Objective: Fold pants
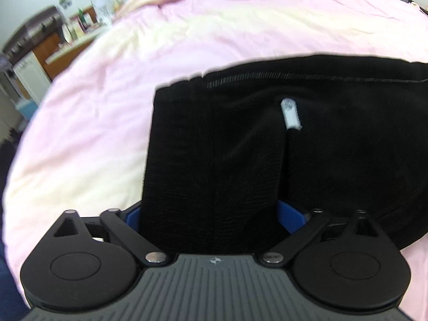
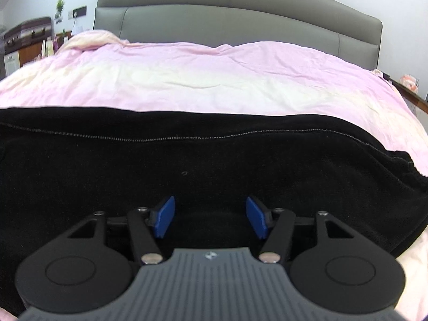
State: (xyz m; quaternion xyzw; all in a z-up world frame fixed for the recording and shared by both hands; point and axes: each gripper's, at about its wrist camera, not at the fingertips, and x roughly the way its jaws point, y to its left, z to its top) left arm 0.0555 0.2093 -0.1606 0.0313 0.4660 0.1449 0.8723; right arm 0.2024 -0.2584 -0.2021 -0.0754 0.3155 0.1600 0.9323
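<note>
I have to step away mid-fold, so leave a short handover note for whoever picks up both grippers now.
Left gripper: wide open, a band of the black pants lies between its fingers, not visibly pinched.
Right gripper: open, empty, fingers over the flat fabric.
Pants: spread crosswise on the pink duvet, white label showing near the left end.
Done: pants appear doubled lengthwise, stitched seam along the far edge.
Left: probably fold end to end, then smooth.
</note>
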